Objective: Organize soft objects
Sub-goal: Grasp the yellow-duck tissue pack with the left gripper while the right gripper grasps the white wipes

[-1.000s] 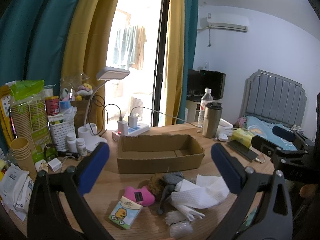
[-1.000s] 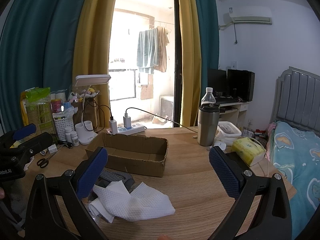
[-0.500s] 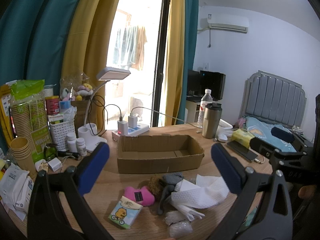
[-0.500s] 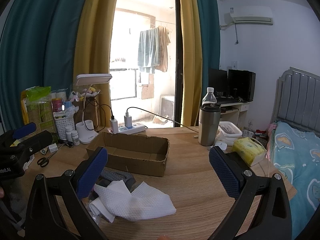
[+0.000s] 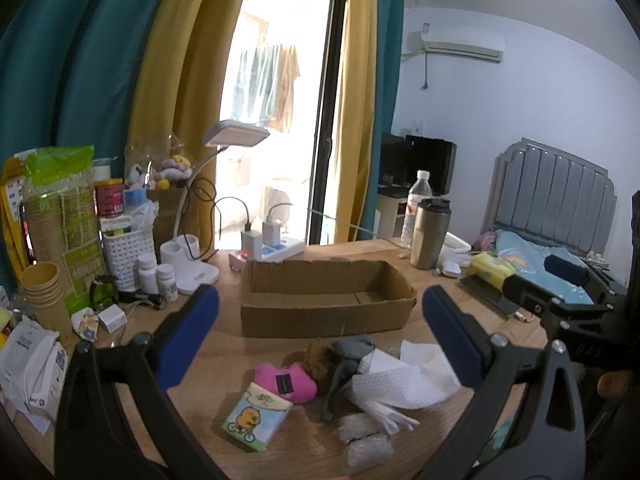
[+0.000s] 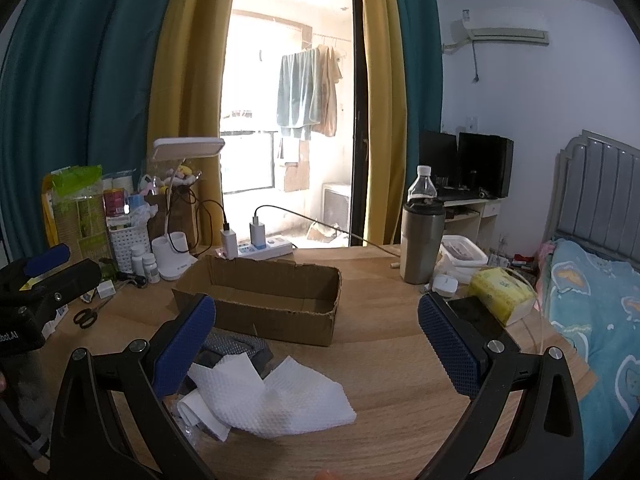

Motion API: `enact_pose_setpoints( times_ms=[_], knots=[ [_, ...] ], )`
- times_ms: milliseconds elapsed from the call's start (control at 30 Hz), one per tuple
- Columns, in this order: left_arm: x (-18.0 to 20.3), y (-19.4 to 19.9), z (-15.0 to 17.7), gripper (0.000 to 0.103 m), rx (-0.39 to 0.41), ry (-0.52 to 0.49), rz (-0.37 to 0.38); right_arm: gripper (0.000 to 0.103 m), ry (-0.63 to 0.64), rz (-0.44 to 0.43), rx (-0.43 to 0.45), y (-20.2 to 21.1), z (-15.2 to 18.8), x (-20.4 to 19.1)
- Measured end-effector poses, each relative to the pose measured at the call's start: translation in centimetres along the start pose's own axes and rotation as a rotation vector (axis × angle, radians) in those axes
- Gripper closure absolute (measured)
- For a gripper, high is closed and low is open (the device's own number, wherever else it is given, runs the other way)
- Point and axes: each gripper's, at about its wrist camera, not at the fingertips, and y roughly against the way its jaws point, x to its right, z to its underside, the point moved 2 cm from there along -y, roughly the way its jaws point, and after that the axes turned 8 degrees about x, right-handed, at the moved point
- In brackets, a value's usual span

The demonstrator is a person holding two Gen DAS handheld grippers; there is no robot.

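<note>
An open cardboard box (image 5: 324,300) stands mid-table; it also shows in the right wrist view (image 6: 264,300). In front of it lies a pile: a pink plush (image 5: 286,380), a brown fuzzy toy (image 5: 318,360), a grey sock (image 5: 354,348), white paper towel (image 5: 404,380), a tissue pack with a chick (image 5: 256,416) and clear wrap (image 5: 364,444). The paper towel (image 6: 272,396) and the grey sock (image 6: 232,344) show in the right wrist view. My left gripper (image 5: 320,328) is open above the pile. My right gripper (image 6: 316,340) is open, right of the pile.
A steel tumbler (image 5: 430,236), water bottle (image 5: 418,200), yellow tissue box (image 6: 500,292) and phone (image 5: 486,296) sit at right. A lamp (image 5: 200,272), power strip (image 5: 268,248), pill bottles (image 5: 156,276), paper cups (image 5: 42,296) and scissors (image 6: 86,316) crowd the left. A bed (image 6: 592,300) is far right.
</note>
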Motion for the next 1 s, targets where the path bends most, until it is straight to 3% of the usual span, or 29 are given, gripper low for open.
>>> enact_pose_setpoints(
  times_ms=[1000],
  knots=[
    [-5.6,-5.8,10.0,0.001,-0.310,0.078,-0.080,0.000,-0.004,-0.115,-0.316,-7.6,7.9,-2.1]
  ],
)
